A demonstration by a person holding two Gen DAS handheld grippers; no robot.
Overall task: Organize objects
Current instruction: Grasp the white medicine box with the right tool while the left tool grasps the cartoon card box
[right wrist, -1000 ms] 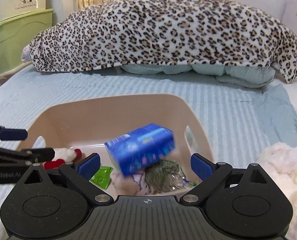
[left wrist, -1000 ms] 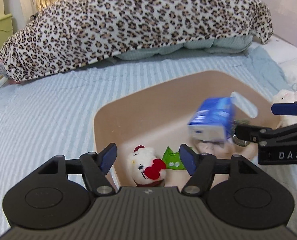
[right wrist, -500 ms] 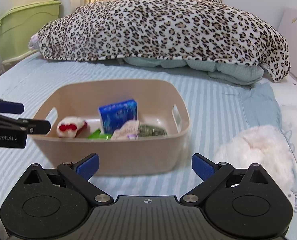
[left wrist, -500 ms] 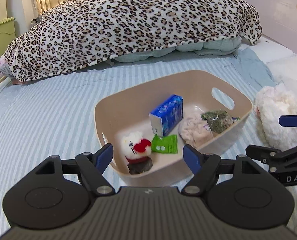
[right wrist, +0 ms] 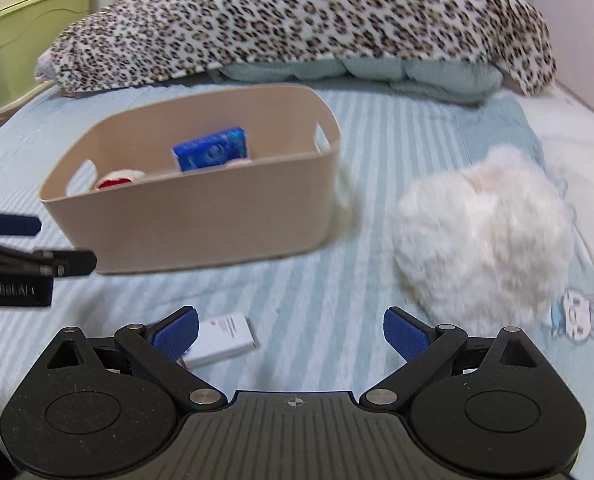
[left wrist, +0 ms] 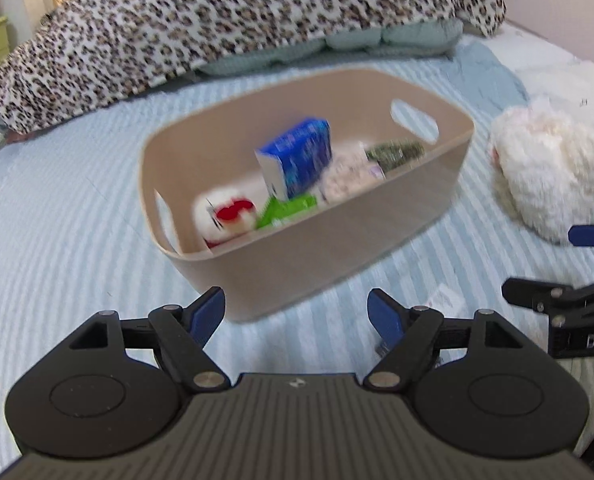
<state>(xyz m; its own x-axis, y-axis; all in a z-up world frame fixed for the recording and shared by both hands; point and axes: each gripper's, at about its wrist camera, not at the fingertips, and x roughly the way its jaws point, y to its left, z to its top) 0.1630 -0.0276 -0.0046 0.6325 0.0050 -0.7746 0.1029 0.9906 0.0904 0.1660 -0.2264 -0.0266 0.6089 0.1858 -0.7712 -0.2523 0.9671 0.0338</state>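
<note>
A beige plastic basket (left wrist: pixel 337 248) (right wrist: pixel 201 220) sits on the striped bed. Inside it lie a blue packet (left wrist: pixel 297 156) (right wrist: pixel 213 152), a white-and-red plush (left wrist: pixel 227 216), a green packet (left wrist: pixel 287 210), a pale pouch (left wrist: pixel 349 172) and a dark green packet (left wrist: pixel 397 152). A fluffy white plush (left wrist: pixel 549 176) (right wrist: pixel 485 232) lies to the basket's right. A small white box (right wrist: pixel 223 338) lies by my right gripper's left finger. My left gripper (left wrist: pixel 297 314) is open and empty, in front of the basket. My right gripper (right wrist: pixel 291 334) is open and empty.
A leopard-print blanket (left wrist: pixel 237 20) (right wrist: pixel 297 20) is heaped across the back of the bed. A green cabinet (right wrist: pixel 25 44) stands at the far left. A cartoon patch (right wrist: pixel 577 312) marks the sheet at the right.
The blue packet fell from my right gripper into the basket. Both grippers have drawn back from the basket, toward the near edge of the bed; the white box has come into view.
</note>
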